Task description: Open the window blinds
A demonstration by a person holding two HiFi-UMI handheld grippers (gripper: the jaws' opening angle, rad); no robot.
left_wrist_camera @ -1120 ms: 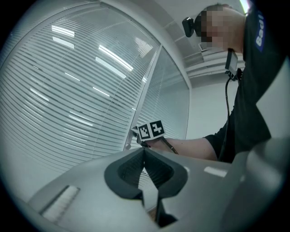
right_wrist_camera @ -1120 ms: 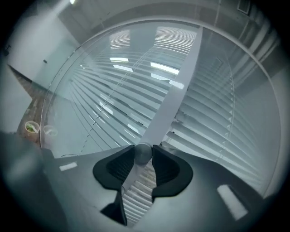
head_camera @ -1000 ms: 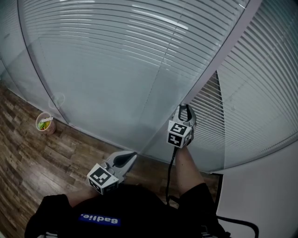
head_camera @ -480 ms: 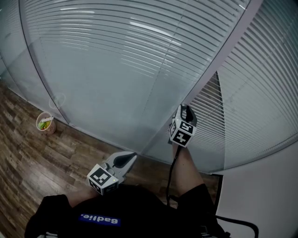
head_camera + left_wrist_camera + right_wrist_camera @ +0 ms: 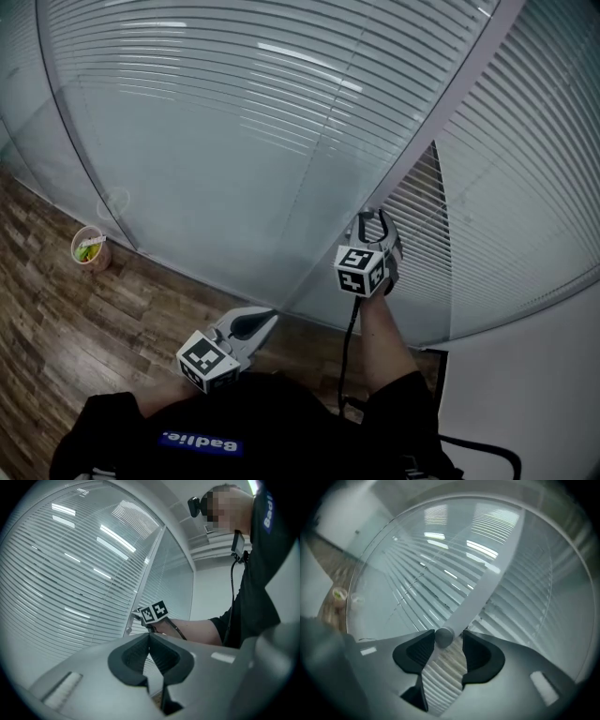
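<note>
Your right claw point(image 5: 449, 639) is opening. The small round knob point(image 5: 444, 637) sits between its jaws, close to one jaw, with a gap at the other. The knob sticks out from the grey post point(image 5: 441, 122). The window blinds point(image 5: 234, 94) hang behind glass on both sides of the post. Your left claw point(image 5: 150, 638) is pressed together with nothing in it, lower down and left of the post. Far left of the post, a little cup point(image 5: 91, 248) stands on the wood floor point(image 5: 56, 328).
</note>
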